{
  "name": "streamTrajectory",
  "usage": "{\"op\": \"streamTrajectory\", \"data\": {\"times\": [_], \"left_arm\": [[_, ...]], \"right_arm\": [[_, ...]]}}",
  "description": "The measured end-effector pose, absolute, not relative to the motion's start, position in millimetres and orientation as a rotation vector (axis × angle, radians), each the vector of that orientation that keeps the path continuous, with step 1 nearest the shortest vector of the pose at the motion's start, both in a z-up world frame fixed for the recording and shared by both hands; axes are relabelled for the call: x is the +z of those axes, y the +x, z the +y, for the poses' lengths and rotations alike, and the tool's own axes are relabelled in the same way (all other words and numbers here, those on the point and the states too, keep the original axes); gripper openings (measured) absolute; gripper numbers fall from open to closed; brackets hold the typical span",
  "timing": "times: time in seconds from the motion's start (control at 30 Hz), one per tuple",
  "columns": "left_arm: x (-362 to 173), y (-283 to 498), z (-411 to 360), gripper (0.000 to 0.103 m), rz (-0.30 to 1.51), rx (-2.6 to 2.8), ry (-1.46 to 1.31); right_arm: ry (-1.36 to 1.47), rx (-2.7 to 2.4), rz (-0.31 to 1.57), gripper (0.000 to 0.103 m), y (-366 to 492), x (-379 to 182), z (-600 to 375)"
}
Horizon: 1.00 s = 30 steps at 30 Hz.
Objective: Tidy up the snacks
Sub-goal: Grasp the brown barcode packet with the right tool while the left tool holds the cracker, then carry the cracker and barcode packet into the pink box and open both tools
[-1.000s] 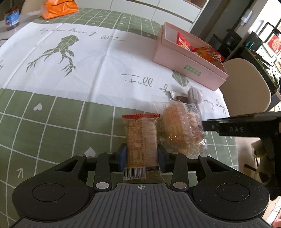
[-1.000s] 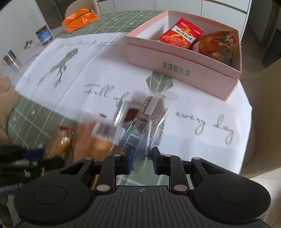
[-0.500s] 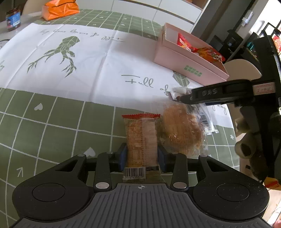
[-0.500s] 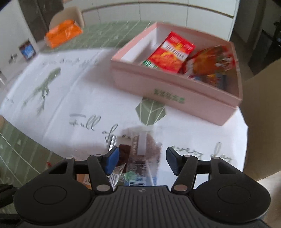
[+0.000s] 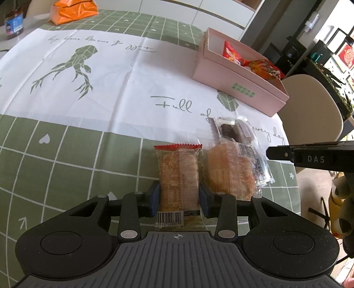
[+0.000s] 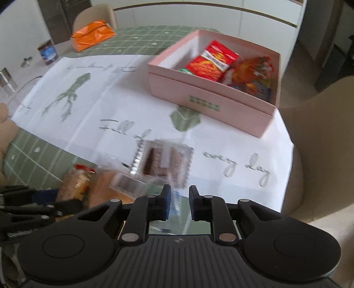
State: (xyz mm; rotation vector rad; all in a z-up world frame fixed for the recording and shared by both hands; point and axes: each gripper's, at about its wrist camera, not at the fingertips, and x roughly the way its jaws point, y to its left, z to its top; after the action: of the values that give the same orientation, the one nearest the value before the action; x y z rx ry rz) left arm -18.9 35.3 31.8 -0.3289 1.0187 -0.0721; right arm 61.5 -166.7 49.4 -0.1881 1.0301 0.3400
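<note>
A cracker packet (image 5: pixel 179 172) with a red top seal lies on the green checked cloth. My left gripper (image 5: pixel 179 199) is shut on it, with a blue pad pressed against each long side. A round bread packet (image 5: pixel 227 175) touches it on the right. Beyond that lies a brown cake packet (image 5: pixel 241 133) in clear wrap. My right gripper (image 6: pixel 179 202) is shut, its pads close together on the near, clear end of that brown cake packet (image 6: pixel 168 164), though the view is blurred. The pink box (image 6: pixel 210 97) stands behind it and holds red snack bags (image 6: pixel 212 61).
An orange bag (image 5: pixel 73 10) and a dark jar (image 5: pixel 13 24) sit at the far side of the table. A beige chair (image 5: pixel 309 106) stands just past the right table edge, beside the pink box (image 5: pixel 234 86). The white printed cloth fills the middle.
Half a second ago the right gripper was open and reached further in over the brown cake packet. It has since shut and drawn back. The left gripper and cracker packet have not moved.
</note>
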Motion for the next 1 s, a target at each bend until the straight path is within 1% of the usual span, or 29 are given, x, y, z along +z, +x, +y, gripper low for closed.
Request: {"op": "streamTrajectory", "data": {"times": [0.1,0.13,0.17,0.2,0.23,0.27,0.43,0.6,0.63,0.67,0.87,0.9,1.0], "left_arm": [[31.8,-19.2,34.1,0.043,1.013,-0.069,-0.324],[31.8,-19.2,33.9,0.043,1.011,-0.067,-0.325],[31.8,-19.2,33.7,0.043,1.009,-0.066,-0.326],[31.7,-18.9,33.4,0.043,1.008,-0.064,-0.326],[31.8,-18.6,33.1,0.043,1.007,-0.062,-0.325],[31.8,-18.4,32.5,0.043,1.007,-0.06,-0.323],[31.9,-19.8,31.0,0.043,1.002,-0.058,-0.313],[30.1,-23.4,35.2,0.043,0.982,-0.068,-0.338],[29.8,-23.8,36.1,0.043,0.98,-0.07,-0.345],[29.8,-23.8,37.2,0.043,0.98,-0.07,-0.354],[30.5,-15.1,38.1,0.043,1.0,-0.085,-0.356],[30.3,-13.7,37.2,0.041,1.003,-0.093,-0.346],[32.4,-8.4,37.2,0.04,1.024,-0.114,-0.336]], "right_arm": [[-0.187,0.32,1.018,0.021,60.6,45.8,-171.7],[-0.187,0.323,1.014,0.029,59.7,45.0,-172.0],[-0.186,0.327,1.008,0.041,59.7,44.3,-171.7],[-0.185,0.327,0.997,0.047,60.7,43.7,-170.3],[-0.184,0.324,0.984,0.055,62.4,43.5,-168.7],[-0.18,0.319,0.967,0.057,66.0,43.4,-166.3],[-0.11,0.334,0.977,0.057,88.7,37.2,-150.6],[-0.168,0.342,1.015,0.056,89.6,20.8,-134.7],[-0.155,0.349,1.031,0.05,89.5,20.4,-137.3],[-0.146,0.346,1.037,0.037,88.1,21.5,-140.5],[-0.133,0.372,1.057,0.036,68.1,37.4,-165.1],[-0.131,0.373,1.054,0.036,64.4,41.3,-168.8],[-0.106,0.368,1.048,0.036,57.5,52.4,-180.9]]}}
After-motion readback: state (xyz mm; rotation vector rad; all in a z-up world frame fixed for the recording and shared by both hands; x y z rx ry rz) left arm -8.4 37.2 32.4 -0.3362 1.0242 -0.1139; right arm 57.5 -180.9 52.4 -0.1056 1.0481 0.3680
